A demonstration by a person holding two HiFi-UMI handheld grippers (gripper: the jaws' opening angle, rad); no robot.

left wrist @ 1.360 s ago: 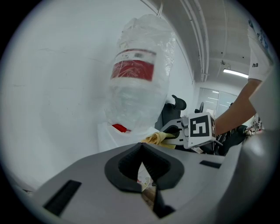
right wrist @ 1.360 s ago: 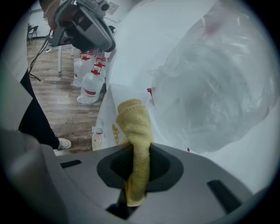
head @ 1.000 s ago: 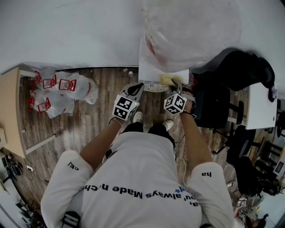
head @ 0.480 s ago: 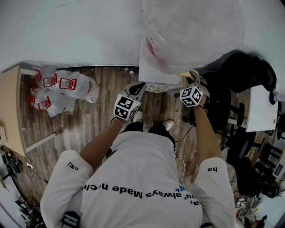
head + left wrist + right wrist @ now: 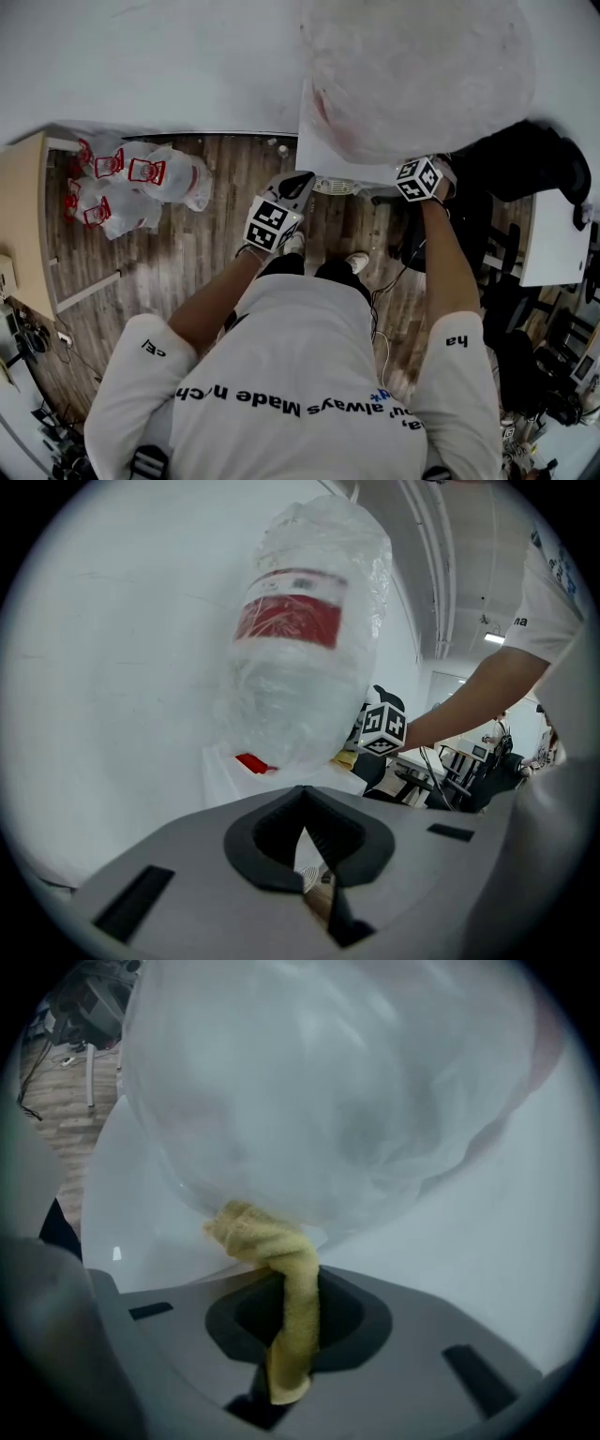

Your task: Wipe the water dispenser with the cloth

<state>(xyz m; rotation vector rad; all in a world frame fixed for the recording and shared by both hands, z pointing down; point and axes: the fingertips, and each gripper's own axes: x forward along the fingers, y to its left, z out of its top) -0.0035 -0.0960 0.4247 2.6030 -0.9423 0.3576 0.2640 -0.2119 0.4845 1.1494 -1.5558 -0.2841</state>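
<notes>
Rightward along the water dispenser's (image 5: 323,141) top went the right gripper (image 5: 292,1321), jaws pinching the yellow cloth (image 5: 272,1246). Over the wooden floor (image 5: 216,234), the left gripper (image 5: 305,827) hovers closed and empty.

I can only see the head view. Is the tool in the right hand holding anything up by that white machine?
Observer: Yes, the right gripper is shut on a twisted yellow cloth.
Operator: Is the cloth touching anything?
Observer: Its bunched end lies against the base of the wrapped bottle on the water dispenser.
Operator: And the left tool?
Observer: The left gripper is shut and empty.
</notes>
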